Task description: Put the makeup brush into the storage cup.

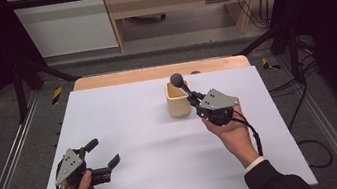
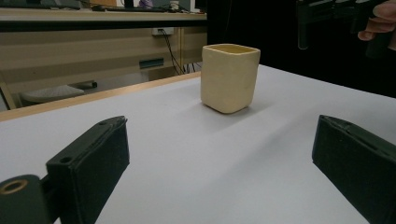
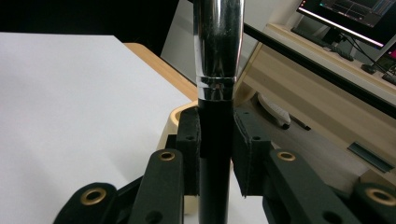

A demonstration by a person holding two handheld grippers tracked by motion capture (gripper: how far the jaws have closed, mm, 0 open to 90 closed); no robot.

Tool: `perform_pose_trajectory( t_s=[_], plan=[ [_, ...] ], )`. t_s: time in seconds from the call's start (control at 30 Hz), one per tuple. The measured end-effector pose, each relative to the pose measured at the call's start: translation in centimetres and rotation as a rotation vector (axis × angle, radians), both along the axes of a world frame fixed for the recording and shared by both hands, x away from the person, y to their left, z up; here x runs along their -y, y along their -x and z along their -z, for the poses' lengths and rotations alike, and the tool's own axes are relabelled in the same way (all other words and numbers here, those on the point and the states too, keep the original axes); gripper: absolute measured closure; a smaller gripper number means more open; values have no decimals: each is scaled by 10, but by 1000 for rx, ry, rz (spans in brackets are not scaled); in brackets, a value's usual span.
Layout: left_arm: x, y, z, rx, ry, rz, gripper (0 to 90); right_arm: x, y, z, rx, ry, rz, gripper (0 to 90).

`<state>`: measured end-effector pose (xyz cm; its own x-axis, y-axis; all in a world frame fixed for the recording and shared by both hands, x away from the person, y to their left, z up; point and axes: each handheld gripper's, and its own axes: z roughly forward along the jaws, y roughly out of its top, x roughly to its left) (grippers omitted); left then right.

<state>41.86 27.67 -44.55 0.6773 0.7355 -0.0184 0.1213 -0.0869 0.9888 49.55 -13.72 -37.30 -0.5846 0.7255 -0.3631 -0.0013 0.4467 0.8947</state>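
1. A flat white sheet (image 1: 139,149) is laid over the counter, and a strip of light wooden counter edge (image 1: 123,77) is left bare along its far side, at 12 o'clock in the high view.
2. A cream, square-sided ceramic cup (image 1: 177,100) is stood upright on the sheet, a little toward 1 o'clock from the sheet's middle; in the left gripper view it is seen ahead at 12 o'clock (image 2: 229,77), with a soft shadow cast on the sheet around its base.
3. The right tool (image 1: 192,98) is held just beside the cup's right wall, and its pads are clenched on the black handle of a makeup brush with a chrome ferrule and a dark rounded head (image 1: 180,83).
4. In the right gripper view the brush (image 3: 217,60) is seen rising straight between the two pads, with the chrome ferrule above them and the cup's rim behind.
5. The brush head is seen over the far rim of the cup in the high view.
6. The left tool (image 1: 102,155) is held low over the sheet at 8 o'clock, well apart from the cup, with its jaws spread wide and nothing between them.
7. Around the counter a dark frame of metal bars, grey floor with trailing black cables at 3 o'clock, and pale wooden furniture at 12 o'clock are seen.
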Motion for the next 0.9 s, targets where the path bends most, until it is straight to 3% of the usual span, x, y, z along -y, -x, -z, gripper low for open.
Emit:
perform_pose_trajectory(
  t_s=[0.13, 0.23, 0.3, 0.47, 0.9],
  plan=[
    [0, 0, 0, 3, -9, 4, 38, -2, -4, -2, -8, -31, 4, 745],
    [0, 0, 0, 7, -7, 5, 37, -5, -6, -3, 10, -7, 20, 745],
    [0, 0, 0, 7, -7, 4, 37, -6, -7, -3, 8, -31, 16, 745],
    [0, 1, 0, 7, -8, 3, 37, -9, -10, -6, 12, -23, 18, 745],
    [-1, 1, -1, 11, -7, 3, 38, -5, -25, -15, -8, -134, 52, 745]
  ],
)
